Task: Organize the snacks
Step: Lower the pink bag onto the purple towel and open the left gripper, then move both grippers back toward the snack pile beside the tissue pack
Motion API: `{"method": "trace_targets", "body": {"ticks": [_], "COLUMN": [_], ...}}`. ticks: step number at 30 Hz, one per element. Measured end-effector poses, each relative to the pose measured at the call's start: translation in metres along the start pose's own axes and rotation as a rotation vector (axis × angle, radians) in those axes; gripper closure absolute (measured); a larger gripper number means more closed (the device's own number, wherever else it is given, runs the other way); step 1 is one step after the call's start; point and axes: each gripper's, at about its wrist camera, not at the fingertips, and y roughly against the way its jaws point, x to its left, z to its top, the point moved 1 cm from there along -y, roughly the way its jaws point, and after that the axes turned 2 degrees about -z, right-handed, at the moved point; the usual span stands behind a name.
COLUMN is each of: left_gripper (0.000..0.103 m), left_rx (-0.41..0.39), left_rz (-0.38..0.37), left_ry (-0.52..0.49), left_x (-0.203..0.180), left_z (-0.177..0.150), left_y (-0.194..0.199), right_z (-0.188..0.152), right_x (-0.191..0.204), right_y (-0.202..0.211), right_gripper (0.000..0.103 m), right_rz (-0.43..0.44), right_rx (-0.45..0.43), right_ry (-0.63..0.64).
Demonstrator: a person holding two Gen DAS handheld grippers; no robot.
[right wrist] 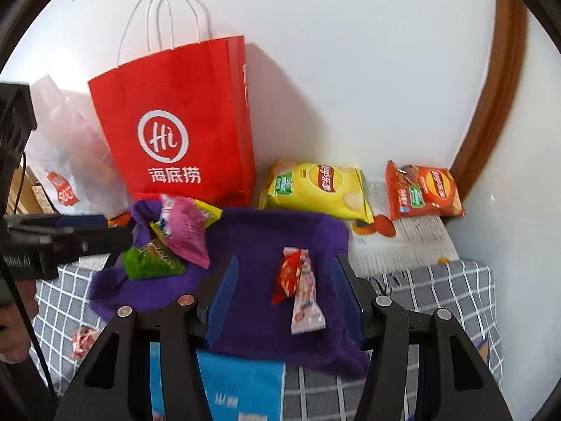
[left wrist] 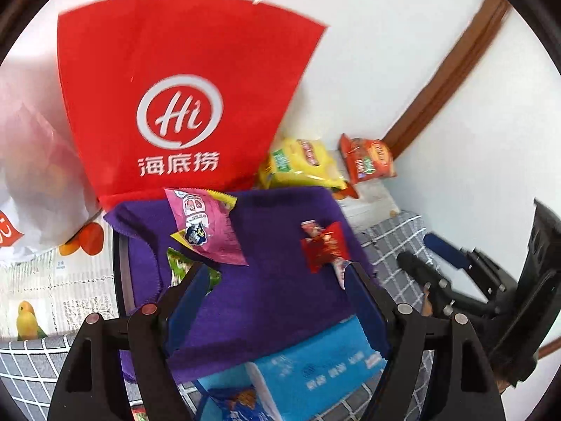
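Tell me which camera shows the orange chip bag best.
The right wrist view: the orange chip bag lies whole and fairly sharp by the wall. The left wrist view shows it smaller, farther off and blurrier.

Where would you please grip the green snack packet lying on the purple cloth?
Grip the green snack packet across its puffed middle, coming from above. It lies flat on the purple cloth, its far edge tucked under the pink packet, so avoid that side.

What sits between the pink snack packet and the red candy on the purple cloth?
Nothing: in the right wrist view, only bare purple cloth separates the pink snack packet from the red candy.
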Motion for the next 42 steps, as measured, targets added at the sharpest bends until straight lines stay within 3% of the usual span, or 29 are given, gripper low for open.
{"method": "trace_targets", "body": {"ticks": [6, 10, 18, 28, 42], "left_gripper": [0.025, 0.025, 0.025, 0.025, 0.025], "left_rx": [-0.071, -0.069, -0.139, -0.204, -0.13], "left_rz": [-0.004, -0.028, -0.1, -0.055, 0.064], "left_ry": [-0.061, -0.108, -0.077, -0.047, -0.005], "left_x": [-0.031, -0.053, -0.072, -0.054, -0.012], "left_z": [-0.008, -0.016, -0.035, -0.084, -0.151], "left_y": [0.027, 0.039, 0.081, 0.112, 0.097], "right_z": [-0.027, -0.046, -0.07, -0.103, -0.152], "right_x": [0.0, -0.003, 0.002, 0.013, 0.045], "right_y": [0.028, 0.045, 0.073, 0.085, 0.072], "right_gripper": [0.048, 0.048, 0.048, 0.048, 0.048], "right_rz": [-0.022, 0.0, -0.048, 0.035, 0.138], "right_rx": [0.004, 0.003, -0.034, 0.008, 0.089], "right_ry": [-0.015, -0.051, -0.029, -0.071, -0.04]}}
